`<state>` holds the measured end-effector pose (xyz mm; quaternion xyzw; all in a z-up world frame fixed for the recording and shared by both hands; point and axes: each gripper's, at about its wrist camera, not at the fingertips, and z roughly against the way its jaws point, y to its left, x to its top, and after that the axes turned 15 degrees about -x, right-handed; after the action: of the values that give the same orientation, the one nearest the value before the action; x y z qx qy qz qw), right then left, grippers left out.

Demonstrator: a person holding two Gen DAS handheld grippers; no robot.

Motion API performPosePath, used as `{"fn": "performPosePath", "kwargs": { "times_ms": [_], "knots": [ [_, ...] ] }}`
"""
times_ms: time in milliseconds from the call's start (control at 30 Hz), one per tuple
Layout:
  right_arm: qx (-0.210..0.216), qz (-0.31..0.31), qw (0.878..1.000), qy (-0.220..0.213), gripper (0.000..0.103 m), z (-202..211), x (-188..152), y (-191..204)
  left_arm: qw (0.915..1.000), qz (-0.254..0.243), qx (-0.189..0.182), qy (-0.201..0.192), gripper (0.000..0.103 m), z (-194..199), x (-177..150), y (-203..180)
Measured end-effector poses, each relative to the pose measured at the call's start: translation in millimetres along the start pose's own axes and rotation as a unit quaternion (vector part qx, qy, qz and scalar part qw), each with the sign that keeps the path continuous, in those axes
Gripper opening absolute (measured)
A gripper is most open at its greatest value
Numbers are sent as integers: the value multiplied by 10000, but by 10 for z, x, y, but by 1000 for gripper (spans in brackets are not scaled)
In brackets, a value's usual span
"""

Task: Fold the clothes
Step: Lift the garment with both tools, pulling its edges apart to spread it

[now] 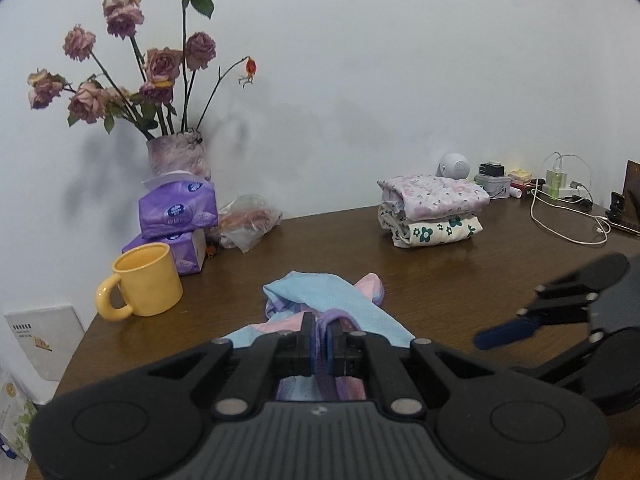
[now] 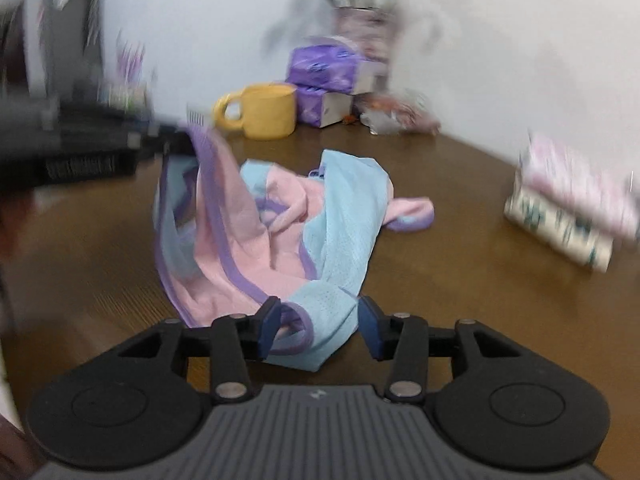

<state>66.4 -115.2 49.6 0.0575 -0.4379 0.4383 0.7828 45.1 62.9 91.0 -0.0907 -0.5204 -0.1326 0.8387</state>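
L gripper (image 1: 319, 346) jaws pinching 1 garment (image 2: 280, 224); R gripper (image 2: 318, 328) jaws spread. 2 folded clothes (image 1: 432, 210), 1 mug (image 1: 146, 280).

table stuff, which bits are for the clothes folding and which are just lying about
For the job: pink and blue garment, left gripper shut on its purple edge, right gripper open, folded stack.

Lying about: yellow mug, tissue packs, vase of roses, chargers.

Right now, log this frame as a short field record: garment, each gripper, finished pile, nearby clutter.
garment: pink, blue and purple garment, crumpled on the wooden table
left gripper: shut on the garment's purple edge
right gripper: open, blue hem between the fingers, not pinched
finished pile: two folded floral pieces, stacked
clutter: yellow mug, tissue packs, vase of dried roses
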Motion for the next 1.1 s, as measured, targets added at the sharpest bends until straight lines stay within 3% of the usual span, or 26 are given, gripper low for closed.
{"fn": "performPosePath", "kwargs": {
  "times_ms": [100, 233, 333, 367, 533, 733, 1100],
  "knots": [
    [-173, 804, 9966, 91, 36, -62, 46, 220, 10000, -41, 12, -5, 4, 64, -48, -23],
    [-401, 1373, 9896, 172, 33, -153, 72, 373, 10000, -26, -20, -34, 4, 147, -118, -34],
    [-442, 1430, 9884, 259, 1, -231, 85, 370, 9999, -145, -5, -18, 4, 191, -215, -90],
    [-417, 1389, 9890, 295, 1, -252, 84, 350, 9998, -194, 46, 50, 4, 180, -271, -96],
    [-293, 298, 9991, 17, 1, -40, 21, -4, 9985, -282, 227, 418, 4, 108, -536, -91],
    [-365, -1004, 9935, -392, 1, 271, -180, -410, 9966, -241, 200, 760, 9, 36, -709, -119],
    [-422, -1811, 9811, -536, 1, 409, -417, -629, 9943, -116, -188, 1038, 15, -45, -831, -248]
  ]
}}
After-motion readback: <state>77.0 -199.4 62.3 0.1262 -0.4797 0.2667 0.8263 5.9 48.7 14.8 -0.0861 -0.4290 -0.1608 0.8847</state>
